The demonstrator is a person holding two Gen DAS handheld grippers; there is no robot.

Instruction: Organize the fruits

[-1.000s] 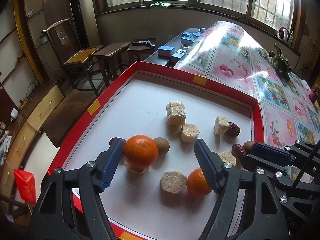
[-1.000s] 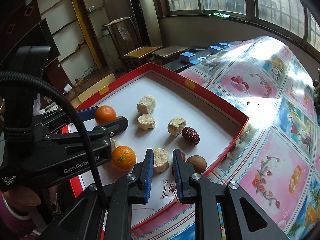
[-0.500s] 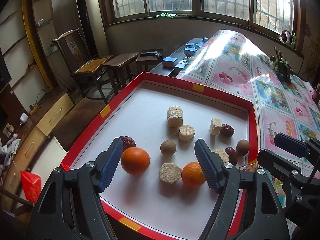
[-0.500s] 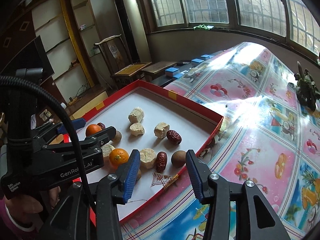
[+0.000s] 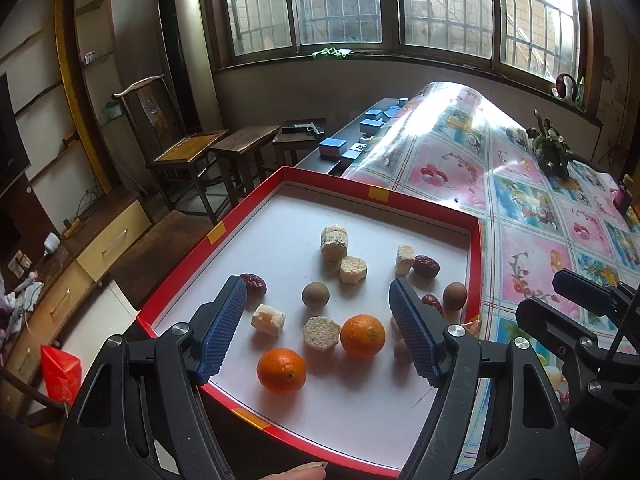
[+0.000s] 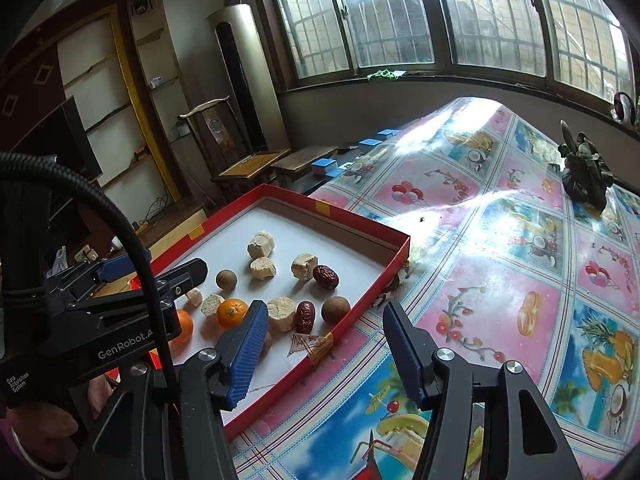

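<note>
A red-rimmed tray (image 5: 474, 256) with a white floor holds two oranges (image 5: 281, 369) (image 5: 363, 336), brown longans (image 5: 315, 295), dark red dates (image 5: 426, 266) and several beige cake pieces (image 5: 333, 238). My left gripper (image 5: 318, 330) is open and empty, raised above the tray's near edge. My right gripper (image 6: 326, 356) is open and empty, over the tray's near right corner and the tablecloth. In the right wrist view the tray (image 6: 376, 284), an orange (image 6: 232, 313) and dates (image 6: 325, 277) show, and the left gripper (image 6: 152, 276) sits at the left.
A flowered plastic tablecloth (image 5: 540, 216) covers the table right of the tray. Blue tiles (image 5: 332, 147) lie at the far end. A dark plant ornament (image 6: 586, 172) stands at the far right. Wooden chairs and stools (image 5: 224, 152) stand left of the table.
Both grippers have pulled back and up from the tray. The right gripper opened wide. The left gripper let go of an orange, which now lies on the tray floor.
</note>
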